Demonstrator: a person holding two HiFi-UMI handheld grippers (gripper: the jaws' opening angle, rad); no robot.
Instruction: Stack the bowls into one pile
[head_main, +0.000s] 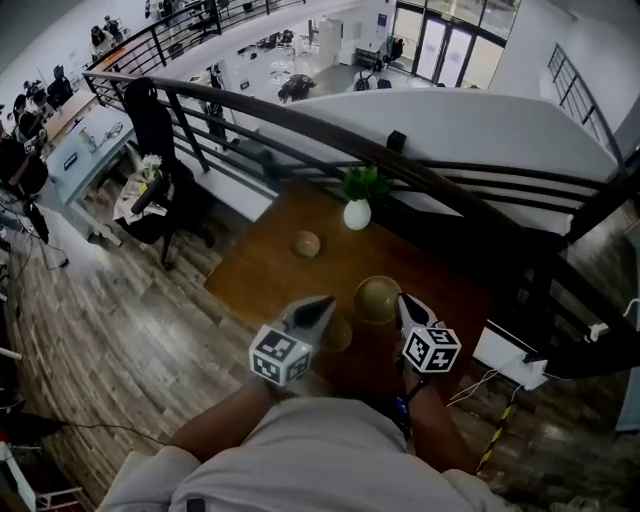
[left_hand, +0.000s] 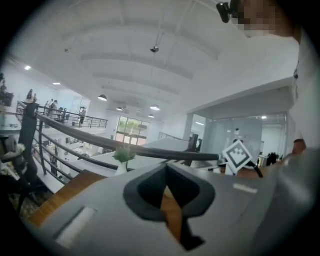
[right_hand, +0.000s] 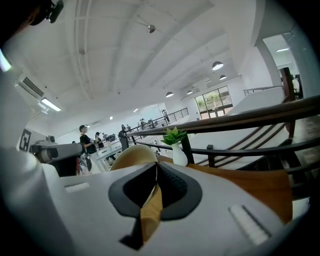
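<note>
Three round tan bowls sit on the brown table (head_main: 255, 280): a small bowl (head_main: 338, 336) just beside the left gripper (head_main: 328, 300), a big bowl (head_main: 377, 298) at the tip of the right gripper (head_main: 402, 298), and a far bowl (head_main: 305, 243) well apart. Both grippers have their jaws closed together, but I cannot tell if the right one nips the big bowl's rim. Open wood lies between the bowls and the table's left edge, and past them one white vase (head_main: 357, 214) stands near the far edge, by the dark railing (head_main: 300, 125).
</note>
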